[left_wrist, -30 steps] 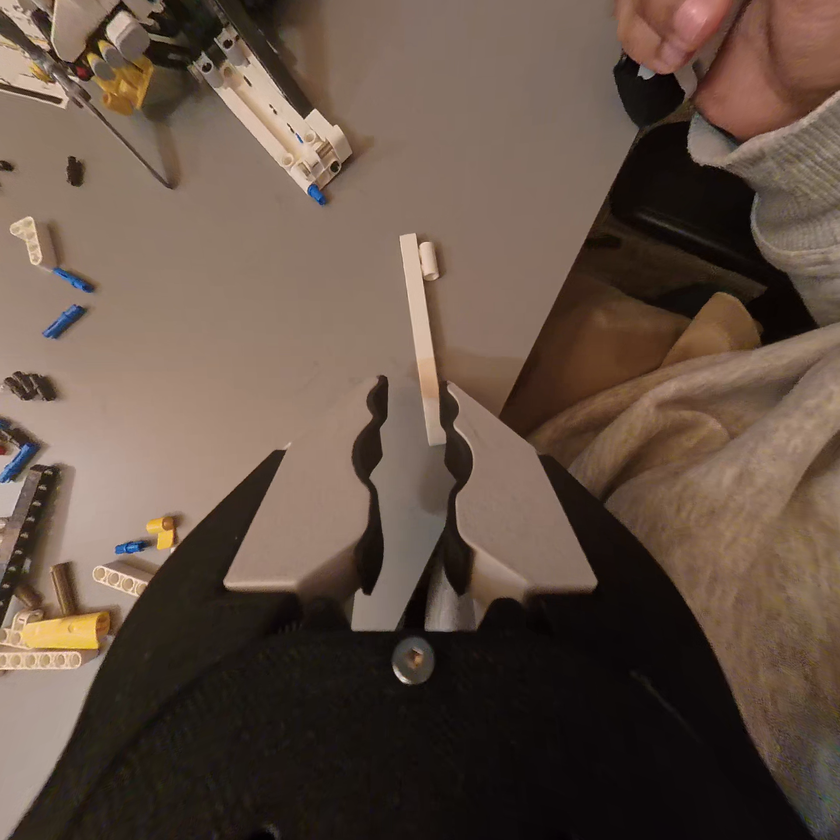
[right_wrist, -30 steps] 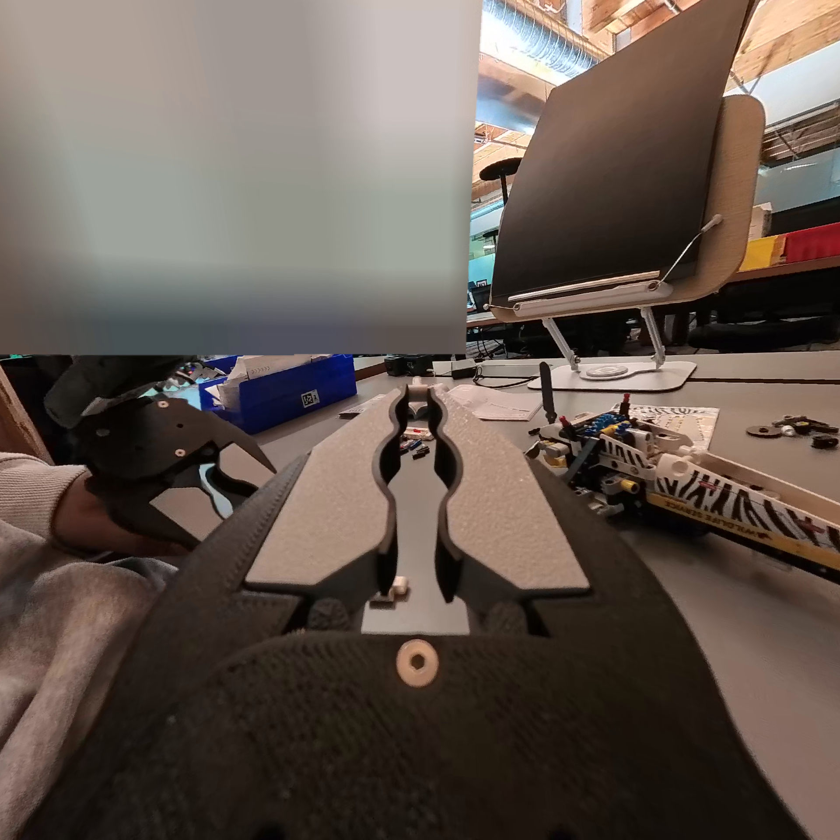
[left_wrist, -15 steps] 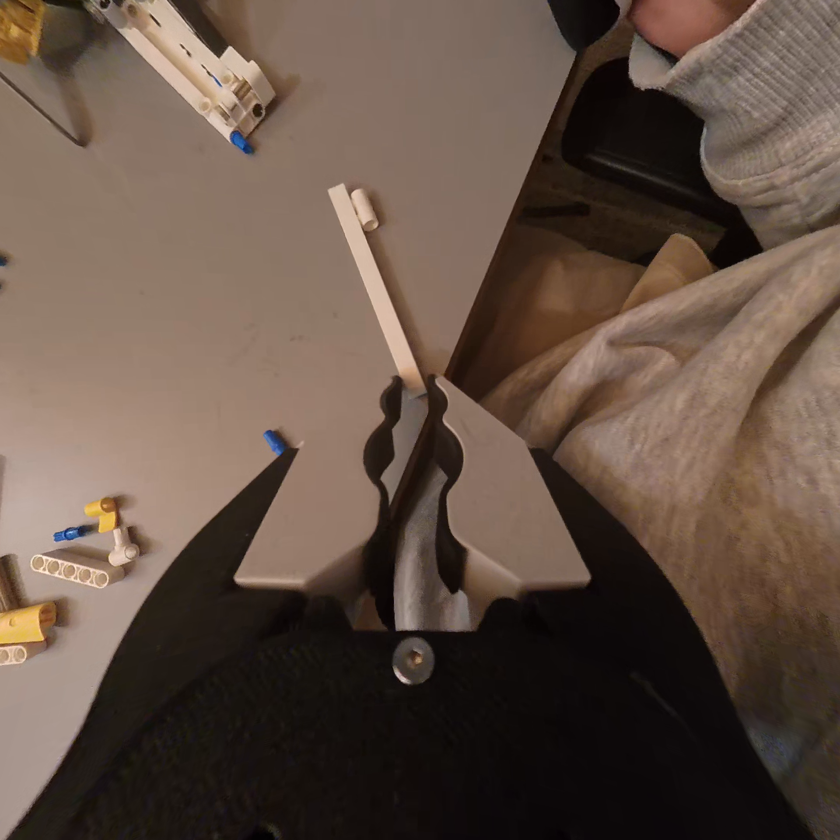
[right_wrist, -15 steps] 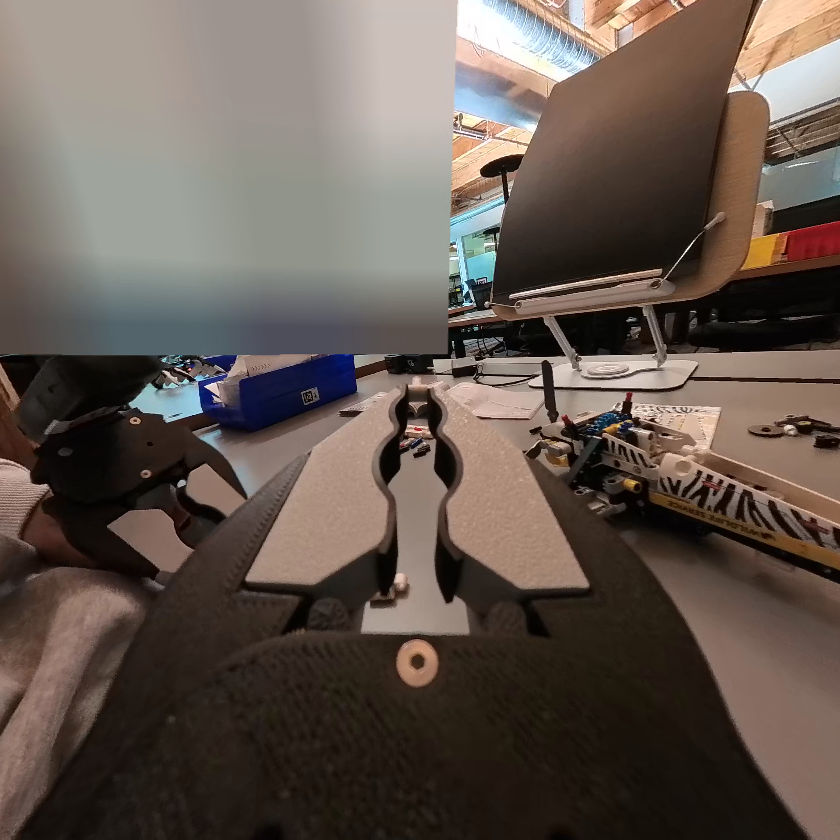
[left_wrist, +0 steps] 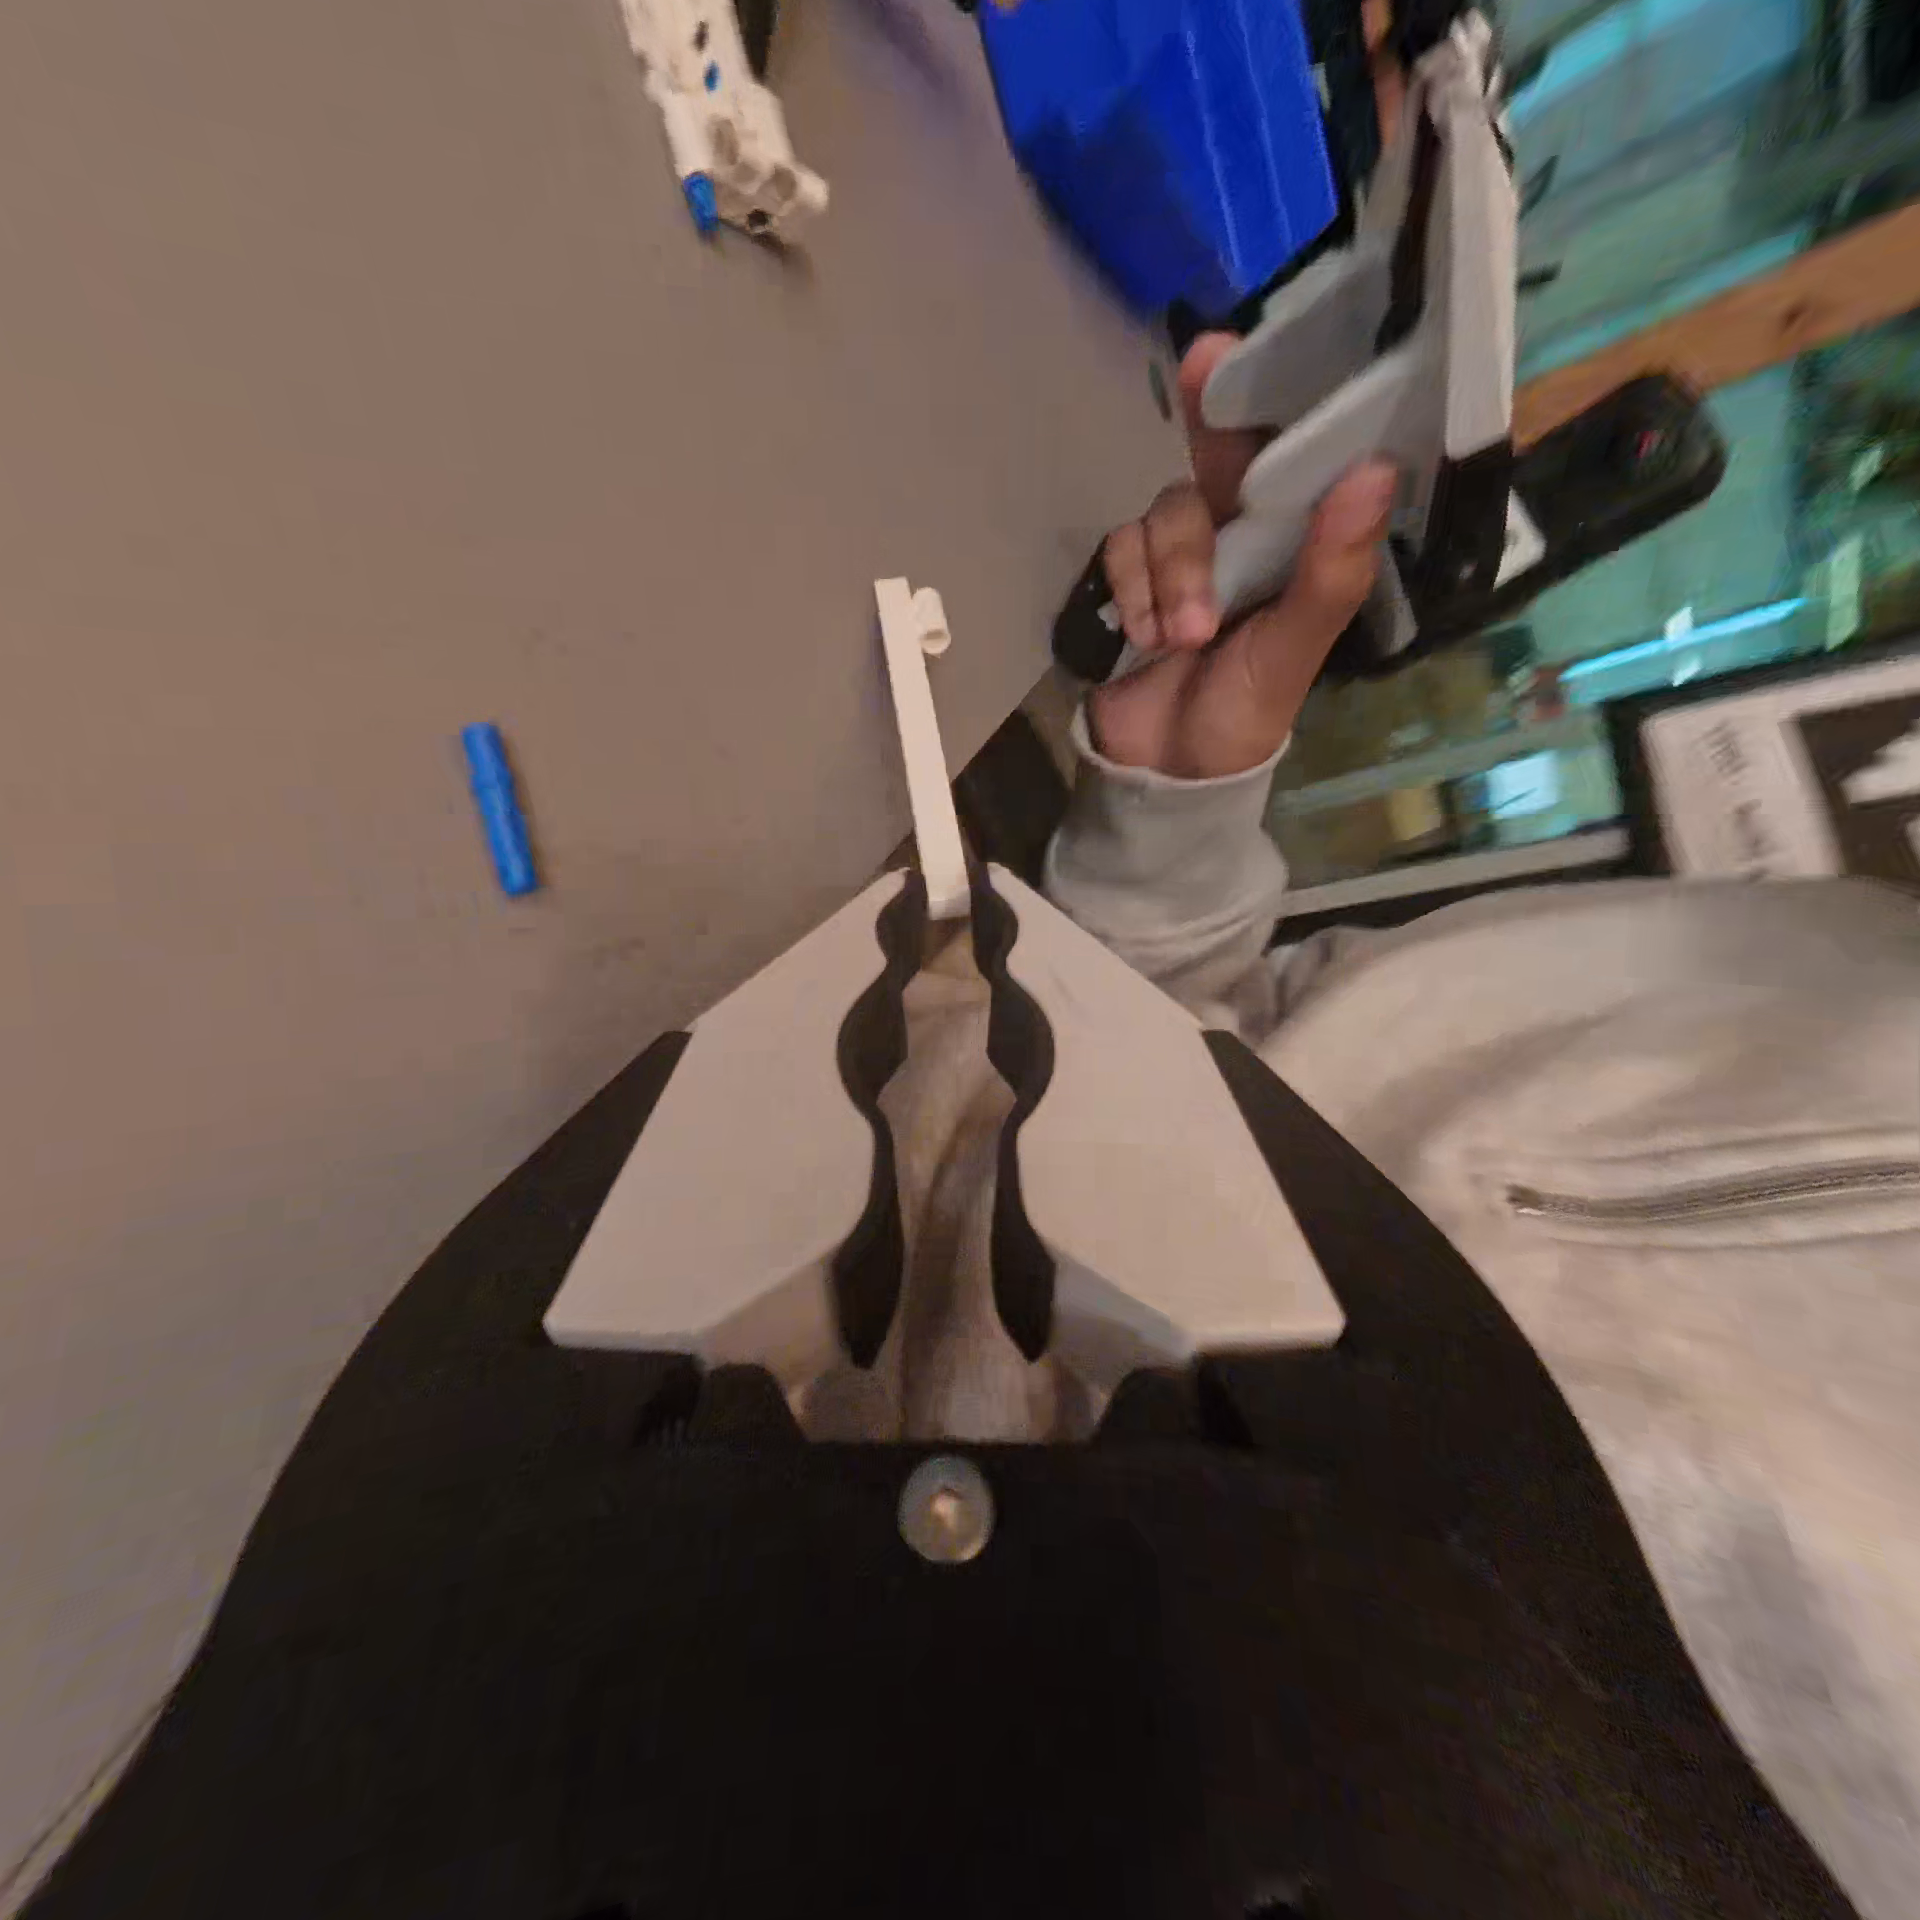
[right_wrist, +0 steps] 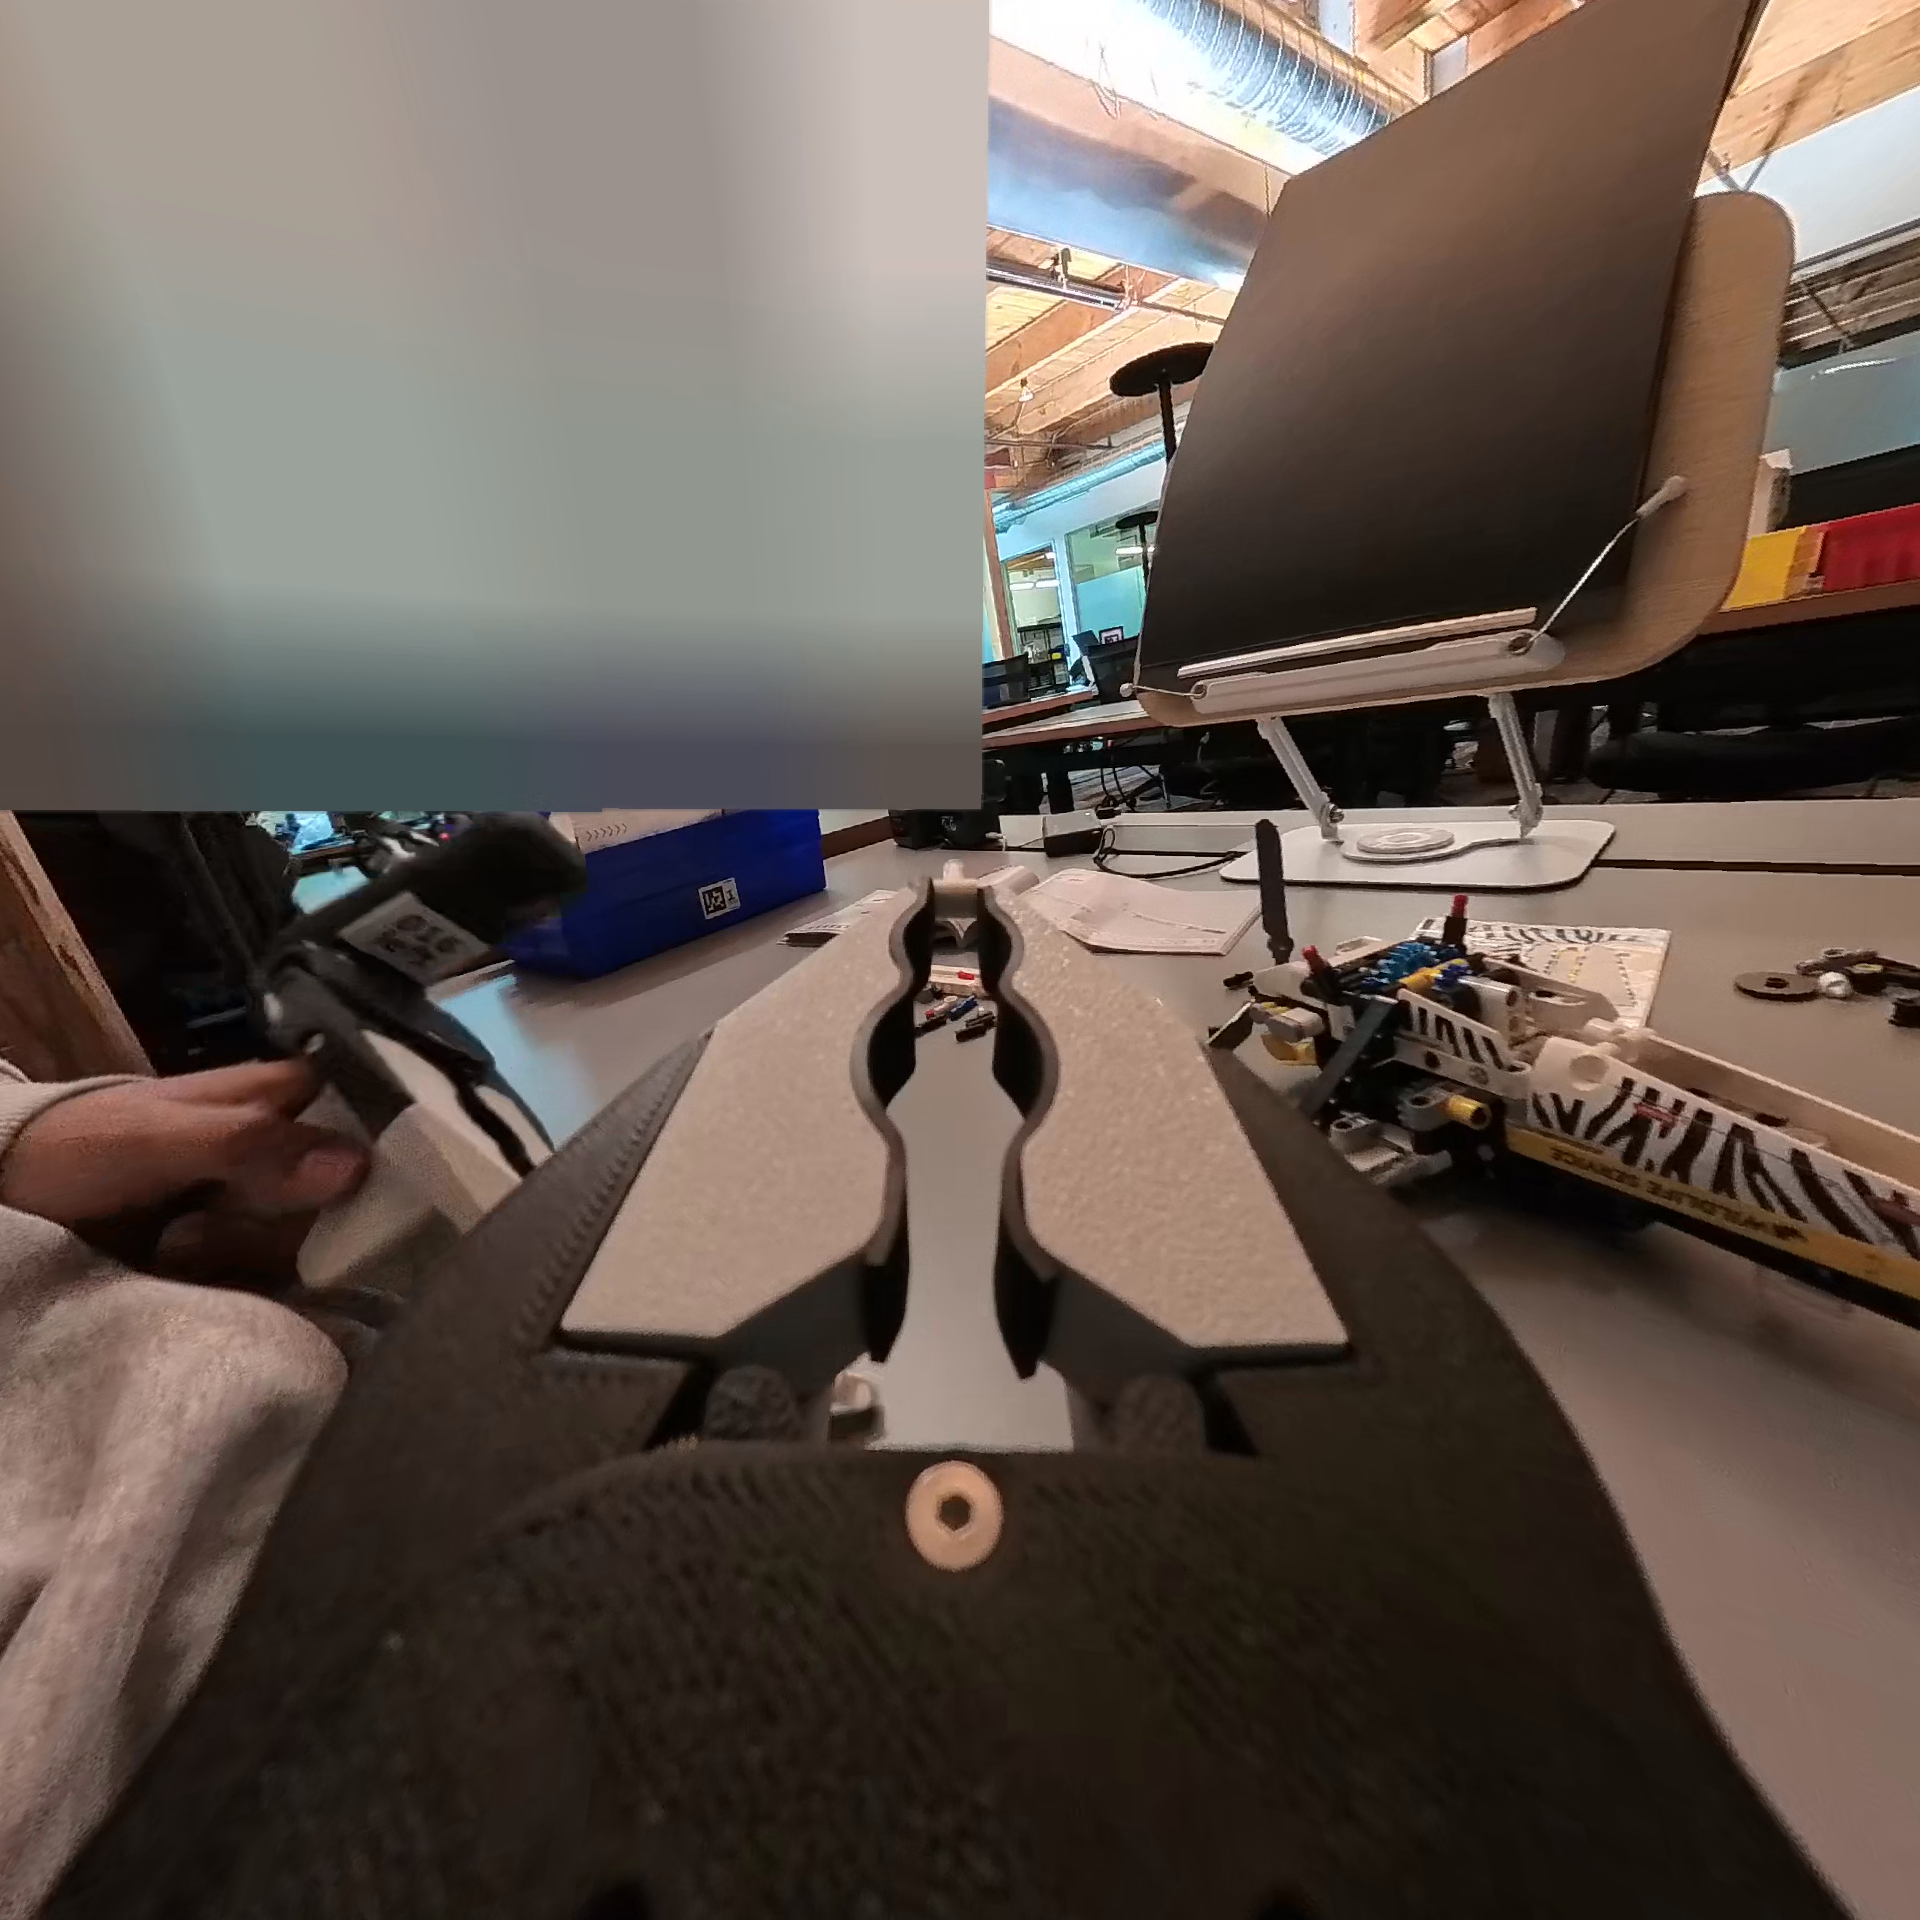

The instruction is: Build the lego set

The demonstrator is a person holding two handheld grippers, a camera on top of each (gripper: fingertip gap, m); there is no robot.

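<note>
Ahead of our right gripper [right_wrist: 961, 906], bare grey table [right_wrist: 1558, 1455] runs between a zebra-striped lego model [right_wrist: 1558, 1081] on the right and a blue bin [right_wrist: 675, 894] on the left; small loose pieces [right_wrist: 951, 1013] litter the middle.

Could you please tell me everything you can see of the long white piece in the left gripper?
The long white piece is a thin, flat, straight strip of what looks like plastic. Its near end is pinched between the tips of the left gripper, and it juts forward. At its far end a small white tube sits against one side. Whether it touches the grey table cannot be told.
</note>
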